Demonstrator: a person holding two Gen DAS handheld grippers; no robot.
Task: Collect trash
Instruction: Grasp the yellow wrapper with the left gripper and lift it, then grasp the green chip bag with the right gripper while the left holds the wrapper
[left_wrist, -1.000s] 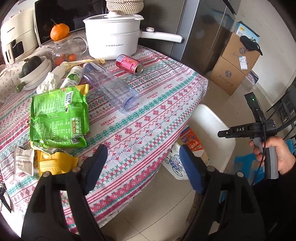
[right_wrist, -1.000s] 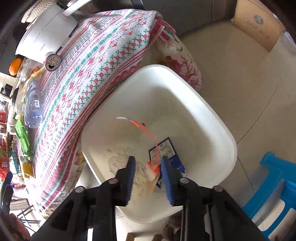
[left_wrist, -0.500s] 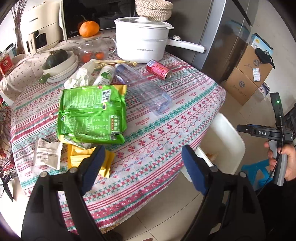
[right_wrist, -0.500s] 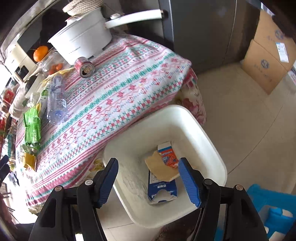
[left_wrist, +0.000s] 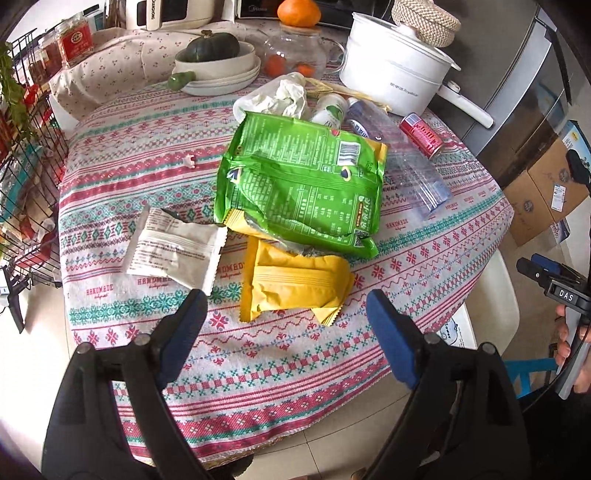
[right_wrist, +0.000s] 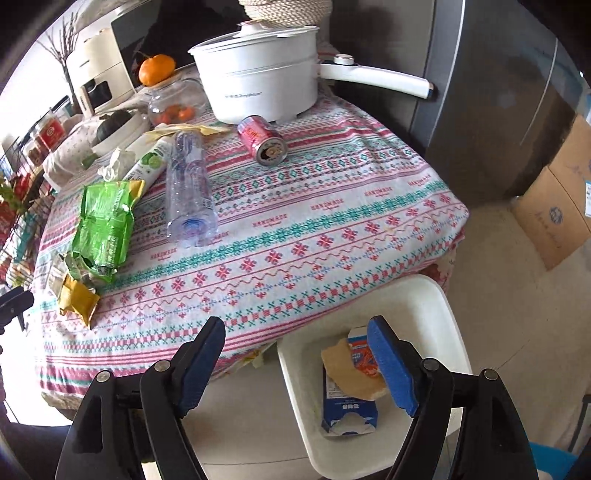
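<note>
Yellow wrapper (left_wrist: 293, 282) looks light, crinkly, slippery; pinch its near edge. Left claw (left_wrist: 286, 323) and right claw (right_wrist: 297, 363) both gape, empty.

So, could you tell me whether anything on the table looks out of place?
Yes: a clear bottle and a red can lie toppled on the tablecloth, beside torn-open green and yellow wrappers.

Near tablecloth strip (left_wrist: 280, 354) bare; wrappers (left_wrist: 295, 284), bottle (right_wrist: 188, 184), pot (right_wrist: 258, 85) crowd beyond.
</note>
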